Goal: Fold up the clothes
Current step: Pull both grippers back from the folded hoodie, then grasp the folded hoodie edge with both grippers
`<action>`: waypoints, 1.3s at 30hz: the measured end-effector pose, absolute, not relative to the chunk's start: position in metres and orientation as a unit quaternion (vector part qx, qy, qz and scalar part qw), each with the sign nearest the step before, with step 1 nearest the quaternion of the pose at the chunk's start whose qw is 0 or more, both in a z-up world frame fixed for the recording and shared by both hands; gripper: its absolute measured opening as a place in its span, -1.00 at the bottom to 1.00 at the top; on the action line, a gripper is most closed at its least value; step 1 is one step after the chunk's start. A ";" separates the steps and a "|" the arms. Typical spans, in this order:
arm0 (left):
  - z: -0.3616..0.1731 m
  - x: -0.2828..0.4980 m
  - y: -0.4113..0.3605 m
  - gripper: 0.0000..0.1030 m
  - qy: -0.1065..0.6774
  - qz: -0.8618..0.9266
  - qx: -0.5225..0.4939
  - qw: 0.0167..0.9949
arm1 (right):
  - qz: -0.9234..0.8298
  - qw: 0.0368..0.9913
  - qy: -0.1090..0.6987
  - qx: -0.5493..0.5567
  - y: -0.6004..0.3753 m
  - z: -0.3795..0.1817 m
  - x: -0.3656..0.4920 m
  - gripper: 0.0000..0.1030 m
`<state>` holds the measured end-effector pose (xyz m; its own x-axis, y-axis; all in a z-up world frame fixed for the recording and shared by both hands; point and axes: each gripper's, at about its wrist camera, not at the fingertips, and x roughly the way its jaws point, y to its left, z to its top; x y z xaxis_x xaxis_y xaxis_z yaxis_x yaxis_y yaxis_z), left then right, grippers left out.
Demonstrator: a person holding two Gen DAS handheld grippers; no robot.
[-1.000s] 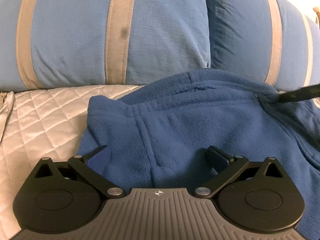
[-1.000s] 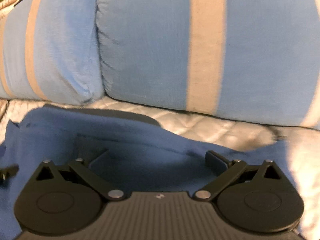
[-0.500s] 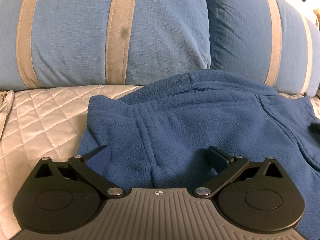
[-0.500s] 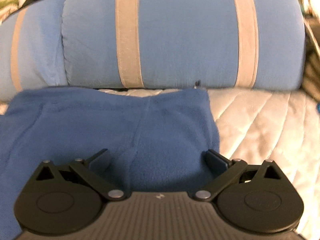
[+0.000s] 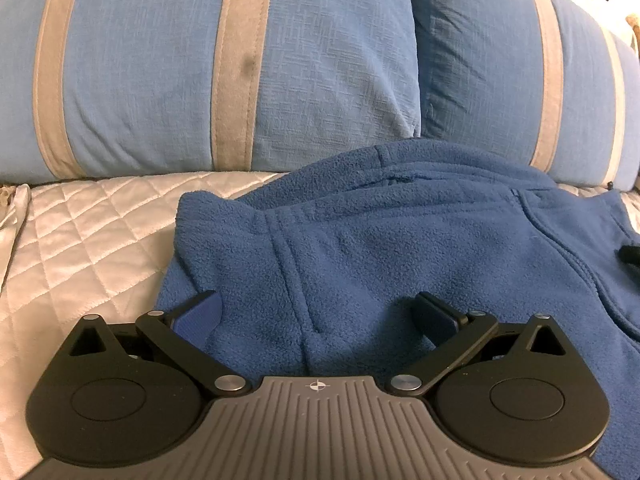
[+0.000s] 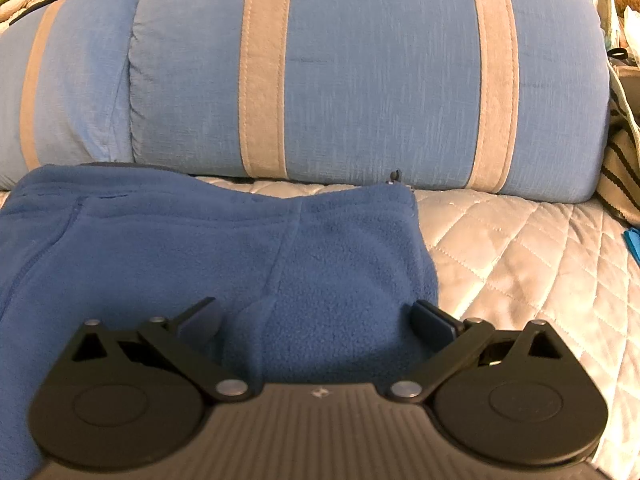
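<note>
Both grippers — left (image 5: pixel 318 314), right (image 6: pixel 316 318) — fingers spread wide over blue fleece (image 5: pixel 400 248), gripping nothing.

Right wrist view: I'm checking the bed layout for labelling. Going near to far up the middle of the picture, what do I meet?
Right tool, open over the cloth → blue fleece garment → strip of quilted bedspread → blue pillow with tan stripes.
</note>
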<state>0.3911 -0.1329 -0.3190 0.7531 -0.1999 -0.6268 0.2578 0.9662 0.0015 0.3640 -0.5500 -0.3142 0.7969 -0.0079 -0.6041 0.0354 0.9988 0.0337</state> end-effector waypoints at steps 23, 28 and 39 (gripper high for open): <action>-0.312 0.394 -0.134 1.00 0.356 -0.114 0.053 0.926 | -0.010 0.943 0.333 0.021 -0.552 -0.311 0.367 1.00; -0.300 0.384 -0.137 1.00 0.368 -0.098 0.079 0.921 | -0.005 0.929 0.368 0.037 -0.557 -0.302 0.373 0.99; -0.260 0.359 -0.089 1.00 0.393 -0.132 0.025 0.910 | 0.011 0.908 0.407 0.096 -0.610 -0.269 0.363 1.00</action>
<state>0.3589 -0.0890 -0.2600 0.6563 -0.2203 -0.7216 0.2599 0.9639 -0.0579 0.3627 -0.6097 -0.2694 0.6685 0.0987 -0.7371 0.0584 0.9811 0.1843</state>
